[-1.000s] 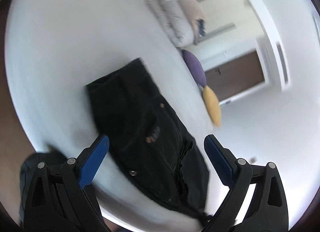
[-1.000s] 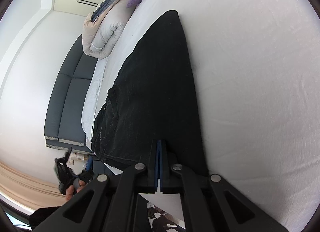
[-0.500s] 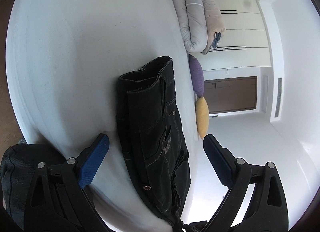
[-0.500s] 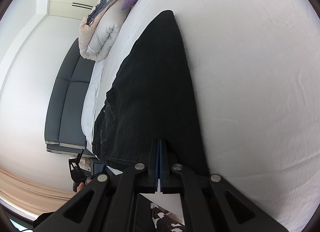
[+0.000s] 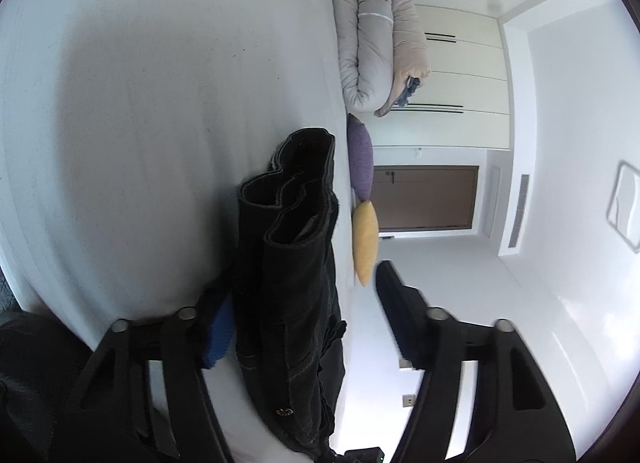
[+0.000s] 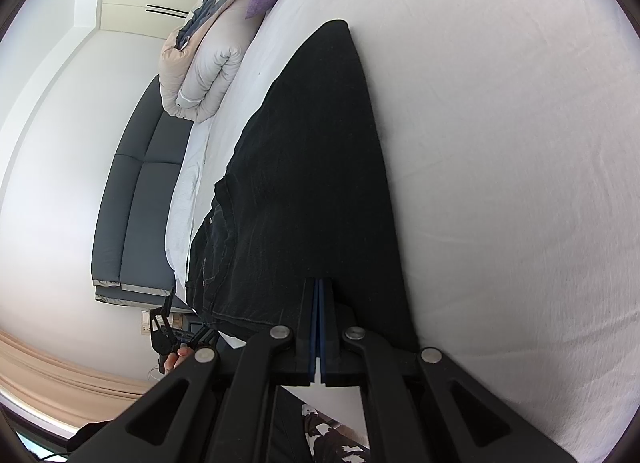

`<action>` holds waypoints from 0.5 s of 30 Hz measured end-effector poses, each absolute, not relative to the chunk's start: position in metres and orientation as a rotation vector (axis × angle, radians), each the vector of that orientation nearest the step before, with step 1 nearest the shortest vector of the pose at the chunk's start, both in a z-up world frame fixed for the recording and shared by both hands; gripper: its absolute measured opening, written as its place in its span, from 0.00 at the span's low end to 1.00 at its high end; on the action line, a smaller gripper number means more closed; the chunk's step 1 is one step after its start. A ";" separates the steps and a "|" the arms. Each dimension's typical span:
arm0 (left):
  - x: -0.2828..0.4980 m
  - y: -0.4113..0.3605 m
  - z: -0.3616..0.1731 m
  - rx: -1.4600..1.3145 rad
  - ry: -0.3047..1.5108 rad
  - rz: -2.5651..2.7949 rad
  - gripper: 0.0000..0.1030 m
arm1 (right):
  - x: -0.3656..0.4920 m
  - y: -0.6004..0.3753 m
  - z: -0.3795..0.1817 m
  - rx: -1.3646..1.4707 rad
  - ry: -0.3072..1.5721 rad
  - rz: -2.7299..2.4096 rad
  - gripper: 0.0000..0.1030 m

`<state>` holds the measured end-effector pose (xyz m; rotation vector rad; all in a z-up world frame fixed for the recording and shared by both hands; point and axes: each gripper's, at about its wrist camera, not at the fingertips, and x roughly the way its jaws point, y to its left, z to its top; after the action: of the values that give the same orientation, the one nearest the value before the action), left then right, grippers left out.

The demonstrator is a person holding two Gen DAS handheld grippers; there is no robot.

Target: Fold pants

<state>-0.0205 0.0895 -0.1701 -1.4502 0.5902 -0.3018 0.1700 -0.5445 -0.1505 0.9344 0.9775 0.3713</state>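
1. Meanwhile, black denim pants (image 6: 316, 167) lie lengthwise on the white bed sheet (image 6: 500, 143), ready for folding.
2. Right gripper (image 6: 319, 327) pinches their near edge, jaws closed.
3. Left gripper (image 5: 304, 323) straddles the waistband wide open, apparently gripping nothing.

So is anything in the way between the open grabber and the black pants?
Nothing visible is. The left gripper is open and the black pants already lie between its fingers. The right gripper is shut on the pants' edge.
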 end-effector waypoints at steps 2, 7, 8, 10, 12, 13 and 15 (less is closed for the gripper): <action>-0.017 0.089 -0.172 -1.450 0.602 -0.303 0.29 | 0.170 -0.544 -0.149 0.928 0.979 0.370 0.00; -0.011 0.086 -0.170 -1.419 0.614 -0.294 0.21 | 0.172 -0.537 -0.125 0.874 0.980 0.360 0.21; -0.014 0.086 -0.169 -1.404 0.618 -0.291 0.19 | 0.173 -0.535 -0.115 0.860 0.967 0.363 0.31; -0.013 0.086 -0.164 -1.372 0.621 -0.281 0.17 | 0.181 -0.526 -0.097 0.836 0.942 0.390 0.32; -0.013 0.083 -0.153 -1.323 0.621 -0.270 0.17 | 0.196 -0.511 -0.080 0.795 0.936 0.417 0.32; -0.013 0.080 -0.148 -1.295 0.621 -0.268 0.16 | 0.209 -0.499 -0.073 0.771 0.946 0.445 0.32; -0.011 0.076 -0.136 -1.248 0.616 -0.274 0.16 | 0.232 -0.480 -0.068 0.773 0.963 0.500 0.23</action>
<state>-0.0108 0.0758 -0.1363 -1.2481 0.6156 -0.2742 0.2317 -0.4796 -0.0683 0.7733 0.9630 0.5003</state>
